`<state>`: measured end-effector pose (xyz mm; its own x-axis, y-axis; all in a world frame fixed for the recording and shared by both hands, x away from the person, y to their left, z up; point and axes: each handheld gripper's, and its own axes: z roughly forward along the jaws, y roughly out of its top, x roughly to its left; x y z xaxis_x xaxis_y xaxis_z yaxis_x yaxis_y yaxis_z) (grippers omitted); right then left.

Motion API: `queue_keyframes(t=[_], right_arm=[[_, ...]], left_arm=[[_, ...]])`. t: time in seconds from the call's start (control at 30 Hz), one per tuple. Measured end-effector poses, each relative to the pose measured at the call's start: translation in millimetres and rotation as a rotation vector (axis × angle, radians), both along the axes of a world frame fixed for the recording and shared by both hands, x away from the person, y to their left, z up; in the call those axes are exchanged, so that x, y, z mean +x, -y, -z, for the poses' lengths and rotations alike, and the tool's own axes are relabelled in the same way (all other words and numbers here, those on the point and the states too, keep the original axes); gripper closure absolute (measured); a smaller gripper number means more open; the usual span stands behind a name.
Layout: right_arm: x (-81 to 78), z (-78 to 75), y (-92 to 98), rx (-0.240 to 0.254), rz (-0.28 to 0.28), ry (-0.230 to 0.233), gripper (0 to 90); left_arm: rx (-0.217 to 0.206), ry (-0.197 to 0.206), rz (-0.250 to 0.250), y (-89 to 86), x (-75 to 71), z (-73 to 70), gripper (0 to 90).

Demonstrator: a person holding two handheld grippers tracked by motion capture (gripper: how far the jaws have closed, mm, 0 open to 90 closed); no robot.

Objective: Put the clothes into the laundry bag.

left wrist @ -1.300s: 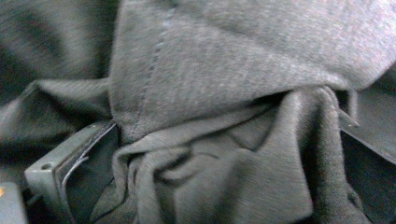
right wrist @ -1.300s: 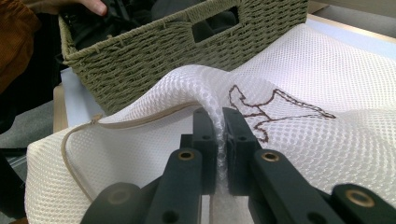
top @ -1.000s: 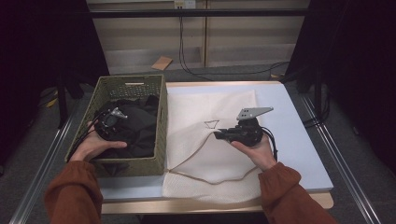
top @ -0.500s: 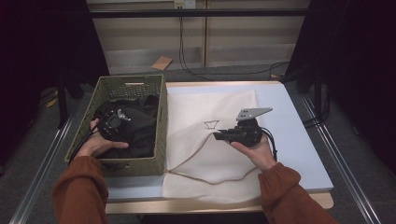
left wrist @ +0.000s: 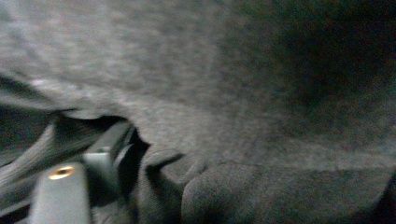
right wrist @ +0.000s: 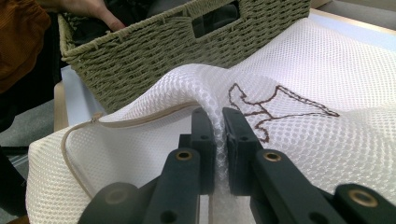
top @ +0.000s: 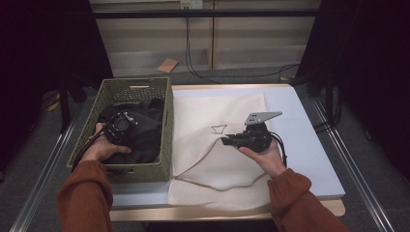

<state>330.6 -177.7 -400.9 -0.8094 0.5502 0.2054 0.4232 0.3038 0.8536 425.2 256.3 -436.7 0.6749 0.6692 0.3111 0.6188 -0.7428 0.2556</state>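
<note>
Right gripper (right wrist: 218, 140): clamped on mesh bag (right wrist: 327, 74) fold. Left gripper (top: 118, 128): jaws just closing into dark garment (top: 142, 128), grip untellable; risk, snagging only a loose fold.

A pale blue table (top: 309, 145) with a light wooden front edge stands in a dim room, lit from above so its top is the brightest patch. Beyond it, beige panelled boards (top: 212, 46) run across the back under a dark horizontal rail (top: 203, 13), with black cables (top: 191, 53) hanging down onto the grey floor (top: 232, 77), where a small piece of cardboard (top: 168, 65) lies. Black curtains (top: 367, 63) close in both sides, and metal rails (top: 43, 174) run along the floor beside the table.
</note>
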Motion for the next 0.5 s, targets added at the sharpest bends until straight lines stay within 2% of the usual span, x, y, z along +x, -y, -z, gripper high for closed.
queue_keyframes(t=[0.07, 0.1, 0.13, 0.27, 0.4, 0.43, 0.47, 0.5], right_arm=[[0.5, -0.1, 0.6, 0.001, -0.001, 0.001, 83.8], [0.5, -0.1, 0.7, 0.004, 0.000, 0.000, 83.7], [0.5, -0.1, 0.8, 0.005, 0.000, -0.001, 83.7], [0.1, -0.6, 0.5, 0.000, 0.002, 0.002, 83.8], [1.0, -0.2, 0.8, 0.002, 0.003, -0.002, 85.7], [1.0, -0.4, 0.8, 0.004, 0.004, -0.006, 86.0], [1.0, -0.5, 0.8, 0.004, 0.003, -0.006, 86.1], [1.0, -0.6, 0.9, 0.003, 0.004, -0.007, 86.2]], left_arm=[[0.001, 0.001, -0.006, 0.8, 0.5, -1.1, 30.6], [0.010, -0.012, -0.016, 1.6, 0.9, -4.7, 33.6], [0.016, -0.006, -0.015, 2.0, 0.6, -5.7, 36.7], [-0.012, 0.007, -0.041, -1.3, 1.4, -13.8, 53.8], [-0.028, 0.006, -0.058, -3.6, 1.6, -17.5, 59.7], [-0.058, 0.022, -0.081, -6.6, 1.0, -21.0, 60.8], [-0.058, 0.022, -0.081, -6.6, 1.0, -21.0, 61.4], [-0.111, 0.048, -0.109, -9.9, 0.3, -23.3, 62.0]])
